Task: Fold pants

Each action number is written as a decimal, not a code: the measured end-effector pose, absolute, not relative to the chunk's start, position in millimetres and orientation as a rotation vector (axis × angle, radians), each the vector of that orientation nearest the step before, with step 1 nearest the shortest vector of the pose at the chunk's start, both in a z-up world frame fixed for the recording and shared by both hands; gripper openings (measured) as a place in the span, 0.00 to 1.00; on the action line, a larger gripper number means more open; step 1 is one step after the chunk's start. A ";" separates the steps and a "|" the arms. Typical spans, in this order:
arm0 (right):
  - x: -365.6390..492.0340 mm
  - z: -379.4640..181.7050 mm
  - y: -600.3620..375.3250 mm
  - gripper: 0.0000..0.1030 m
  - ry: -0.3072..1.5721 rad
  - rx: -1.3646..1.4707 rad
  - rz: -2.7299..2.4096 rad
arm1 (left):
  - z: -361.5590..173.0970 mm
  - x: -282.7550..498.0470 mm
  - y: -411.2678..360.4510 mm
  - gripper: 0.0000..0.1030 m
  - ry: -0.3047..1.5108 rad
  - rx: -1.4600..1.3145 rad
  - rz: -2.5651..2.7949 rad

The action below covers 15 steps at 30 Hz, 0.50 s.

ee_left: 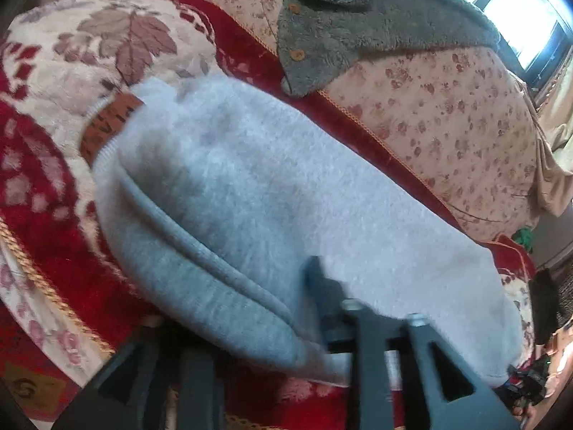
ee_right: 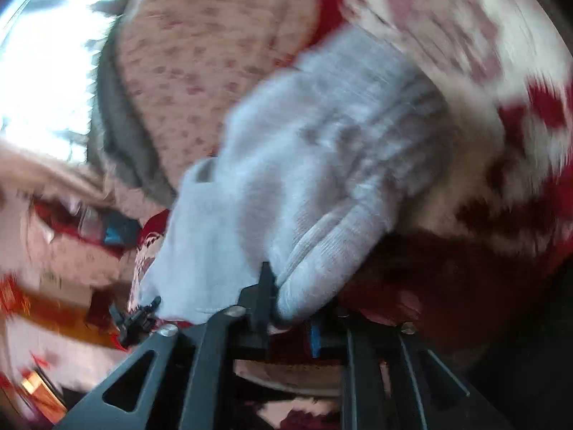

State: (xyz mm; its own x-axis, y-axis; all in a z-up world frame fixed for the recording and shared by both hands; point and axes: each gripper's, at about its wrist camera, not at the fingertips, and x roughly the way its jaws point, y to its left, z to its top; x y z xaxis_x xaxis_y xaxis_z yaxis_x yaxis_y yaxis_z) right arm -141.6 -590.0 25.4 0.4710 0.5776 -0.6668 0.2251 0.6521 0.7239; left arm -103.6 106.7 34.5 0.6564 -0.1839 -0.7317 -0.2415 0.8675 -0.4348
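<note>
The light grey fleece pants (ee_left: 272, 193) lie folded on a red and cream patterned blanket (ee_left: 46, 165). A brown label (ee_left: 107, 122) shows at the waistband on the far left. My left gripper (ee_left: 286, 308) is shut on the near edge of the pants, and the fabric hides one finger. In the blurred right wrist view the pants (ee_right: 315, 165) rise in front of the camera, and my right gripper (ee_right: 286, 297) is shut on a ribbed fold of them.
A grey-green fleece jacket with wooden buttons (ee_left: 358, 25) lies on a floral pink cushion (ee_left: 447, 122) behind the pants. A bright window (ee_left: 530, 18) is at the far right. Dark clutter (ee_left: 544, 304) sits at the blanket's right end.
</note>
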 end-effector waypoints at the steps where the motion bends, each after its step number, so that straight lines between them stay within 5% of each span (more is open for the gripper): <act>1: -144.1 31.8 -593.2 0.53 1.087 0.829 0.234 | 37.7 -106.3 108.2 0.59 0.860 -0.523 0.047; 6: -156.6 80.1 -620.6 0.54 0.993 0.715 0.165 | 62.8 -122.7 112.6 0.62 0.833 -0.480 0.149; 10: -135.8 108.5 -631.6 0.73 0.914 0.636 0.138 | 90.8 -126.3 92.3 0.62 0.775 -0.392 0.178; 15: -65.8 107.6 -614.8 0.78 0.958 0.453 0.156 | 122.6 -116.4 52.0 0.65 0.723 -0.319 0.133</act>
State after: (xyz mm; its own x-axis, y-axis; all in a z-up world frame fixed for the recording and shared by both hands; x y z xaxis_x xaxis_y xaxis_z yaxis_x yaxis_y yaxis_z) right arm -65.8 -614.8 107.6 0.5724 0.3251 -0.7528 0.0687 0.8958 0.4391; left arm -116.4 52.0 122.6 0.7438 0.0096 -0.6684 -0.2283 0.9434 -0.2405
